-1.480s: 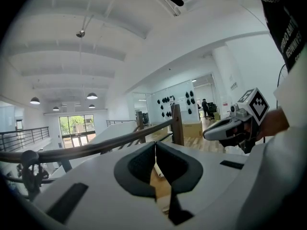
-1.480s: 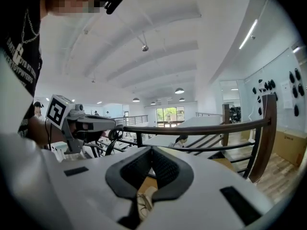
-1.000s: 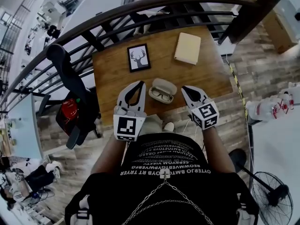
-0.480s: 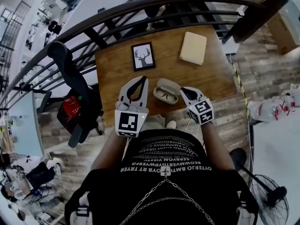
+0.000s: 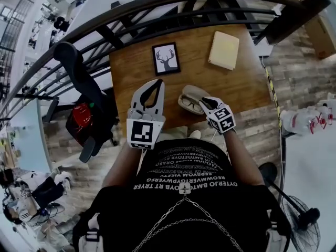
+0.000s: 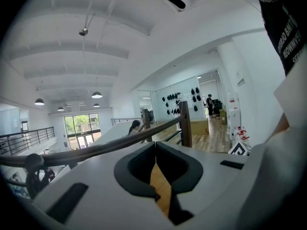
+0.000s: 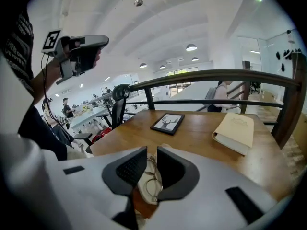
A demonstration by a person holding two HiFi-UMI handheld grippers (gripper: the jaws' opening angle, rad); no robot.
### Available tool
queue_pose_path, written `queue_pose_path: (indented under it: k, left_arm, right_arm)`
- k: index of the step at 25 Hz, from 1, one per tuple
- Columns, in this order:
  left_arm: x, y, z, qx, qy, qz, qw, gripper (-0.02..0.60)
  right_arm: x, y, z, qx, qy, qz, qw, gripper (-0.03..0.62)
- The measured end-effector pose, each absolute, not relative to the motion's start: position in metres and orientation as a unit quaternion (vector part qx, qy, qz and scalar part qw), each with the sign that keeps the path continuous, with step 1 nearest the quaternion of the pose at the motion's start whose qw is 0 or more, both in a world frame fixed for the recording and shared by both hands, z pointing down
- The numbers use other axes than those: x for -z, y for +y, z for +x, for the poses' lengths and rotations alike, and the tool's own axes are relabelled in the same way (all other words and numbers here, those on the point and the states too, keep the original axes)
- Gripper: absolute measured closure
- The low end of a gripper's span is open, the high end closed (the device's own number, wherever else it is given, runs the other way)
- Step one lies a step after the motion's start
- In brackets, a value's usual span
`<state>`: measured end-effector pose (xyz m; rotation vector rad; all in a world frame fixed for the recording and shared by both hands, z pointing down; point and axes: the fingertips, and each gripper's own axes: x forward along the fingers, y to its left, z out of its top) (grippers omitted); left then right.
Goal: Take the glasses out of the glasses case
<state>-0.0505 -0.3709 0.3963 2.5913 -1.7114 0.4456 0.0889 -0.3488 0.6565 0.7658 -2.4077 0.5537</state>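
An open beige glasses case (image 5: 190, 98) lies on the wooden table (image 5: 131, 72) near its front edge, with the glasses (image 5: 193, 105) lying inside. My right gripper (image 5: 202, 102) is at the case's right end, jaws a narrow gap apart. In the right gripper view the glasses (image 7: 149, 178) and the case (image 7: 144, 195) show through the gap below the right gripper (image 7: 151, 150). My left gripper (image 5: 158, 82) is left of the case, apart from it, with its tips together. The left gripper (image 6: 155, 144) points up at the room, holding nothing.
A framed deer picture (image 5: 166, 59) and a cream book (image 5: 224, 50) lie further back on the table. A dark railing (image 5: 157, 9) runs behind it. A black office chair (image 5: 79, 83) with a red item (image 5: 80, 124) stands to the left.
My right gripper has moved left to the case's right end. The left gripper has stayed beside the case, tips together.
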Motion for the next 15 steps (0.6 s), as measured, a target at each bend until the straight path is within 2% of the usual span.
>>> queue_pose_path:
  k: [1,2,15]
  left_arm:
    - [-0.397,-0.374,-0.053,-0.143,-0.546,0.826,0.003,0.552]
    - [-0.398,-0.376,-0.055,-0.144,-0.546,0.825,0.004,0.552]
    - [-0.411,-0.404,-0.083,-0.157,-0.544,0.824,0.018,0.552]
  right_arm:
    - [-0.662,-0.349,0.086,-0.207,-0.894,0.28,0.281,0.507]
    - [-0.668,-0.35,0.083,-0.207,-0.893,0.276,0.289,0.502]
    - [-0.752,-0.352,0.06,-0.208,-0.866,0.227,0.394,0.5]
